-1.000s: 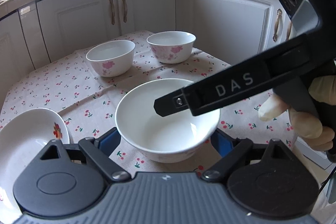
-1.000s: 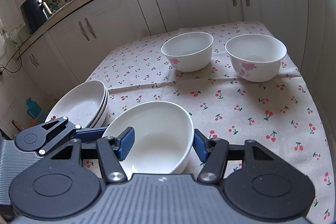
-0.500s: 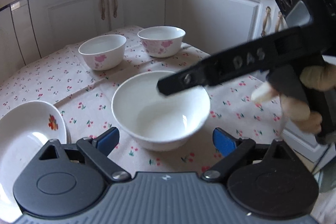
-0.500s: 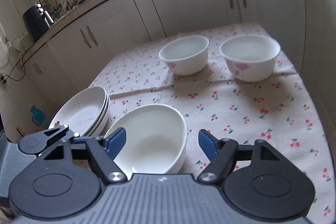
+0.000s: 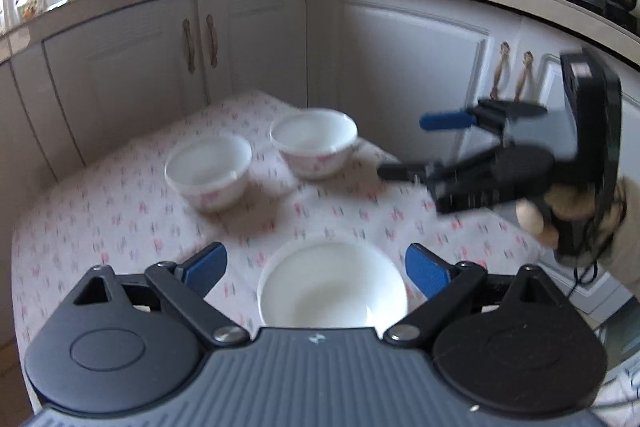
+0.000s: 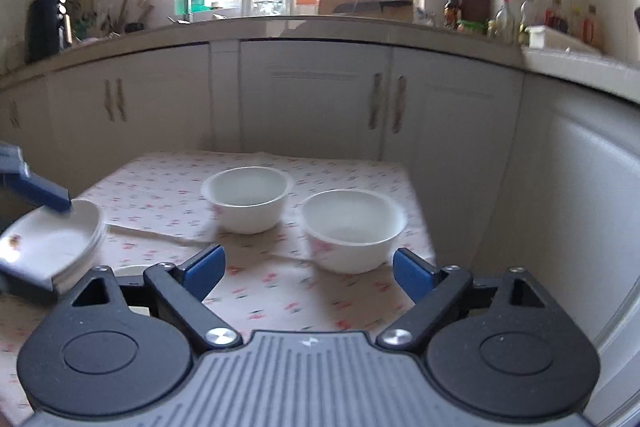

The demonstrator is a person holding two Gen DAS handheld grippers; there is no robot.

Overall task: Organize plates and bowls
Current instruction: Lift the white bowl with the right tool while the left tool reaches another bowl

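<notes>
On the cherry-print tablecloth (image 6: 280,291) we take the plain bowl (image 5: 332,287) as our mark. Far left of it sits the stack of plates (image 6: 52,243). Our left gripper (image 5: 316,267) hangs over the bowl, jaws spread wide, touching nothing. Beyond the bowl stand two flowered bowls (image 5: 208,171), side by side, near the cabinets (image 5: 160,75). To its right our right gripper (image 6: 308,269) is opening, nothing between its fingers, nothing blocking either.

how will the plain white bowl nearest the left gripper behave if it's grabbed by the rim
The plain white bowl looks glazed and glossy, so the pads may slip. It is probably rigid, chippable ceramic. Its wide round body sits flat on the tablecloth, so tipping seems unlikely.
</notes>
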